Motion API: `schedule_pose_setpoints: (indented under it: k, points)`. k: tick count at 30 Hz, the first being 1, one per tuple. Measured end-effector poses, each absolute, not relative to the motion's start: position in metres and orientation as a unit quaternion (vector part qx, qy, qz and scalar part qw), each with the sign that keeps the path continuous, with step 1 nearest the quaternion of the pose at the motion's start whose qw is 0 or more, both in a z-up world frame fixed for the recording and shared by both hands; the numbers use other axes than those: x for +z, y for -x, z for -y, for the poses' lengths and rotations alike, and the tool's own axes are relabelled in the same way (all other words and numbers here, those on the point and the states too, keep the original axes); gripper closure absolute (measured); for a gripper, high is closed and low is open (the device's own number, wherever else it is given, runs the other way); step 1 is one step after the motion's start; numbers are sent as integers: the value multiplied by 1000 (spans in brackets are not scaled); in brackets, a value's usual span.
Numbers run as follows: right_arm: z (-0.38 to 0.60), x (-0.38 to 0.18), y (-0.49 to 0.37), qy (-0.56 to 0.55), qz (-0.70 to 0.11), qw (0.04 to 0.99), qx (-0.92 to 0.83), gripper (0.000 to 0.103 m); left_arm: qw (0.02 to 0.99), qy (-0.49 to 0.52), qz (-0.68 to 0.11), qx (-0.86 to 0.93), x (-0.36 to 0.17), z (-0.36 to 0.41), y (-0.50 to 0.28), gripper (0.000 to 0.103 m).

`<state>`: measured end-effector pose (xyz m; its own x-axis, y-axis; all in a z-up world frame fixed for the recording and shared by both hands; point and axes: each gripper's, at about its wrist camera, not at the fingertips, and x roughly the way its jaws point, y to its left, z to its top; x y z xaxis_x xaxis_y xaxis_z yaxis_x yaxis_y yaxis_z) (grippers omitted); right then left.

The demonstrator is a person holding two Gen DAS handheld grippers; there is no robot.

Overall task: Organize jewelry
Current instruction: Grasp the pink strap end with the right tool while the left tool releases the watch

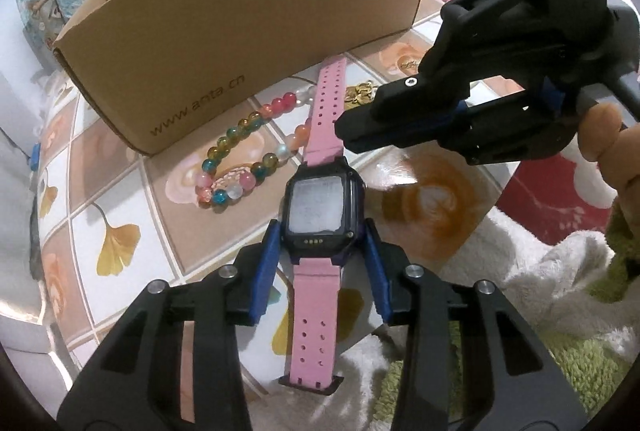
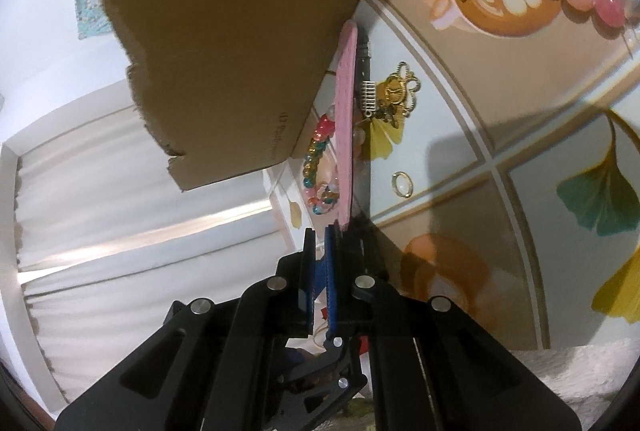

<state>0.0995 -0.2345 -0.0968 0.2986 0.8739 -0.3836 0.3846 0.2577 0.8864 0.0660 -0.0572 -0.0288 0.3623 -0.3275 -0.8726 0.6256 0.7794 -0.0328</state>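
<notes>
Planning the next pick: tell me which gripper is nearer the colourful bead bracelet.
Right. The right gripper is shut on the pink watch strap just beside the bead bracelet; the left gripper straddles the watch face, nearer the table edge.

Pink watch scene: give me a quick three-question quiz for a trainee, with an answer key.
1. True or false: the right gripper is shut on the pink strap of the watch.
2. What does that strap cross, beside the cardboard box? A) beaded bracelet B) comb C) keys
3. Which gripper's fingers flank the watch case?
Key: 1 true; 2 A; 3 the left gripper.
</notes>
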Motion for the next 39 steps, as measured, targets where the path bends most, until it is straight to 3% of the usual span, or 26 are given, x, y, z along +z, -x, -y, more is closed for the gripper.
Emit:
schedule_pose_setpoints:
  k: [8,10,12,21,25,28,39]
  points:
    - [234,-91,-100,-543,-549,596,221,93,790,-45,-506,-343,-29,21,-79,64]
    - [233,-93,-100,-542,-556,590,222,75,779,-10,-515,-358,-32,11,-84,64]
    - [226,-97,-102,-539,-565,584,224,72,769,19,-520,-370,-35,3,-88,64]
    - [176,-106,-122,-493,-607,581,227,72,752,77,-518,-401,-39,-19,-96,64]
    - [169,-114,-125,-500,-608,576,220,79,755,72,-514,-401,-36,-24,-91,64]
    - [179,-115,-119,-504,-606,577,214,88,765,36,-510,-393,-30,-18,-83,60]
    - [194,-122,-101,-548,-581,567,201,88,789,-104,-493,-351,-18,28,-55,57]
